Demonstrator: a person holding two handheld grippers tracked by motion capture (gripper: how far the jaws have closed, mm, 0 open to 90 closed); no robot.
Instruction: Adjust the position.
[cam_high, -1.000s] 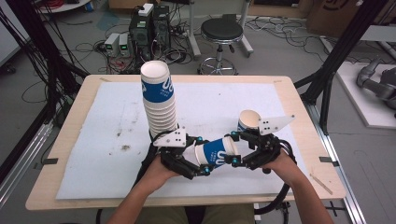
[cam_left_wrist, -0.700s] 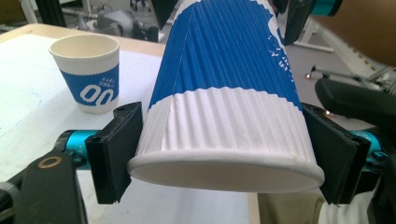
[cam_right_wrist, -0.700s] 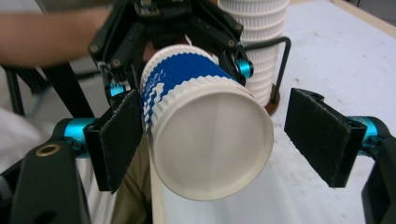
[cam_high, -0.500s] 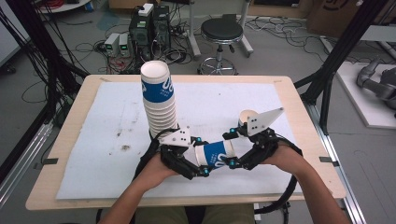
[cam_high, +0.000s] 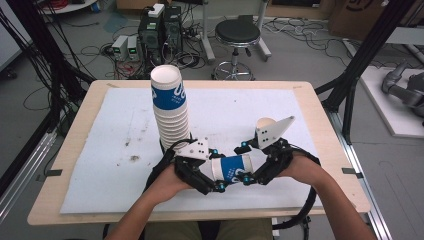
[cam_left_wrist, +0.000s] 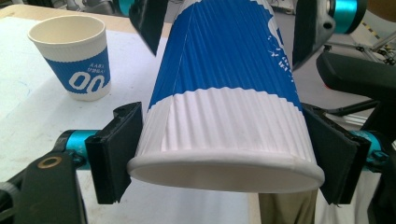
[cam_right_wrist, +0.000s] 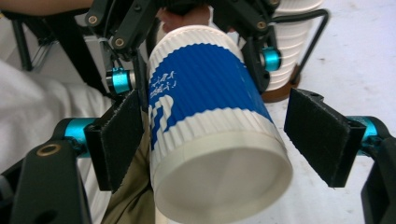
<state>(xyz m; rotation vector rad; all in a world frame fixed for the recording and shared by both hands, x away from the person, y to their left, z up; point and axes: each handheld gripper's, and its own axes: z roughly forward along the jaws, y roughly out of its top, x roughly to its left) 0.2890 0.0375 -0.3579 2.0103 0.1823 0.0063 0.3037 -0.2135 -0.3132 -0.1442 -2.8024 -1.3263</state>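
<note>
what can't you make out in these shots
- High view: the foot of the cup stack is hidden behind the left gripper.
- High view: the single cup on the table is mostly covered by the right gripper and its grey plate.
- Left gripper view: the inside of the held cup is hidden, the mouth seen edge-on.

cup stack (cam_high: 172, 117) base hidden (behind left gripper (cam_high: 212, 177))
</note>
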